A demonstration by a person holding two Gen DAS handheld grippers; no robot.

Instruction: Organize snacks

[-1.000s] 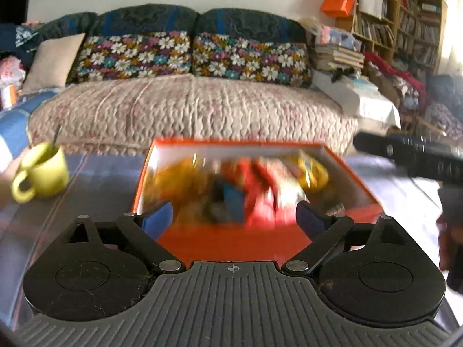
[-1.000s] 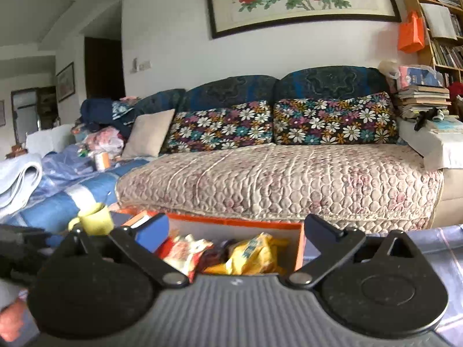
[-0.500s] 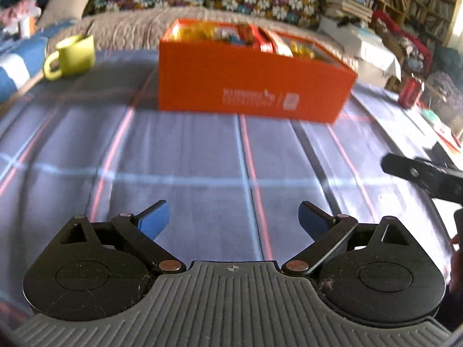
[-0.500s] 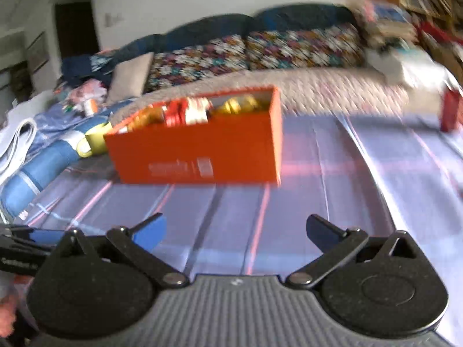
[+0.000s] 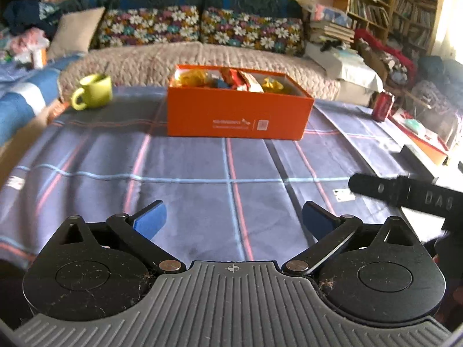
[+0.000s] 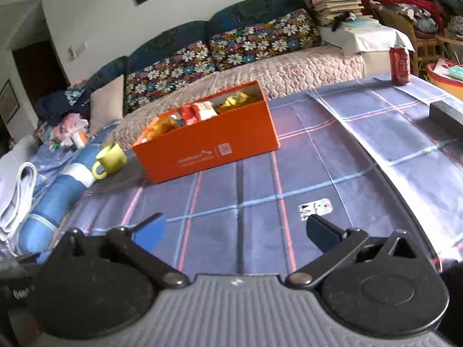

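Plaid blue cloth covers the tabletop [image 5: 202,173], with a floral-cushioned sofa [image 5: 202,55] behind it. Sitting well out ahead is the orange box [image 5: 237,115], packed with snack packets [image 5: 231,79]; white print runs along its side, too small to read. Left gripper [image 5: 233,221] hangs low over bare cloth, jaws spread wide, nothing between them. Right gripper [image 6: 235,230] is likewise gaping and empty. Yellow-green mug [image 5: 94,91] stands left of the box, red can [image 6: 400,63] far right.
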